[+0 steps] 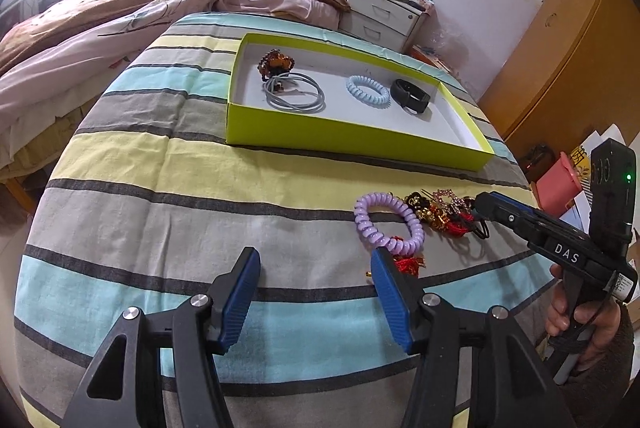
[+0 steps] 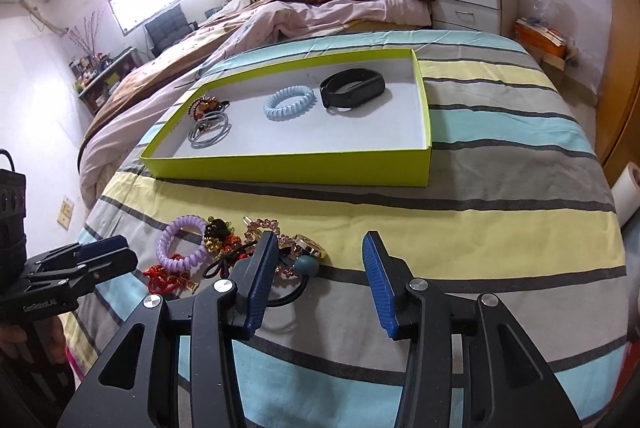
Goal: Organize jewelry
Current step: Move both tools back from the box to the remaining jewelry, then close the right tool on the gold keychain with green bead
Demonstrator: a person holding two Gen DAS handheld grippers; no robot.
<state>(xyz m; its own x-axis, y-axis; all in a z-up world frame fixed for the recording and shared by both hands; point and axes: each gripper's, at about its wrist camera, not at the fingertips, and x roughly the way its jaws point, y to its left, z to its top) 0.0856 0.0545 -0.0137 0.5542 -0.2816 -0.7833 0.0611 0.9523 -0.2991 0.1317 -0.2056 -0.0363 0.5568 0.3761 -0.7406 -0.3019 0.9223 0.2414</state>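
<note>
Right now both my grippers hang spread wide above the striped bedspread (image 2: 500, 224), gripping nothing. My left gripper (image 1: 316, 268) sits just short of the purple coil bracelet (image 1: 388, 224); my right gripper (image 2: 320, 256) is beside the jewelry pile (image 2: 240, 248), its left finger (image 2: 262, 268) over a black hair tie. Farther back, the lime-green tray (image 2: 288, 170) holds a blue coil bracelet (image 2: 289, 102), a black wristband (image 2: 354, 88), grey hair ties (image 1: 294, 94) and an amber bead bracelet (image 1: 276, 62).

"DAS" on right tongs (image 1: 482, 206)
</note>
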